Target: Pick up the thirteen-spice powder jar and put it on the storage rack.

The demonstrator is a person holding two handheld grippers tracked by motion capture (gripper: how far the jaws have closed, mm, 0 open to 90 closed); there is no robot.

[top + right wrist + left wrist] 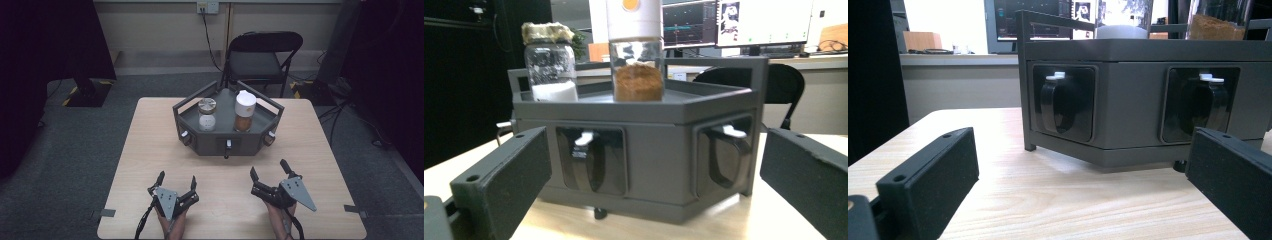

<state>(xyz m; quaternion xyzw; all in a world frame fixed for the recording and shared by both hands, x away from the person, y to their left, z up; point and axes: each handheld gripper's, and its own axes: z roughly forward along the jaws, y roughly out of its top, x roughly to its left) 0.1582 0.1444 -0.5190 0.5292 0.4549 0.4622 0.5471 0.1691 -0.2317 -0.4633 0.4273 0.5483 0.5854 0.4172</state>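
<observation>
A black folding chair (265, 60) stands on grey carpet (75, 140) behind the light wooden table (150, 150); behind the chair, a wall outlet (207, 7) with a hanging cable.

Table: pale wood-grain rectangular tabletop (150, 150) is showing light beige with fine streaks.
Rack: dark grey hexagonal plastic rack (200, 145) is carrying small white levers.
Jars: white-capped glass jar (244, 111) is holding brown powder; mottled-lidded glass jar (207, 114) is holding white powder.
Grippers: black-jawed left gripper (177, 180) and black-jawed right gripper (269, 167) are wearing grey plates.
Chair: black folding chair (260, 57).
</observation>
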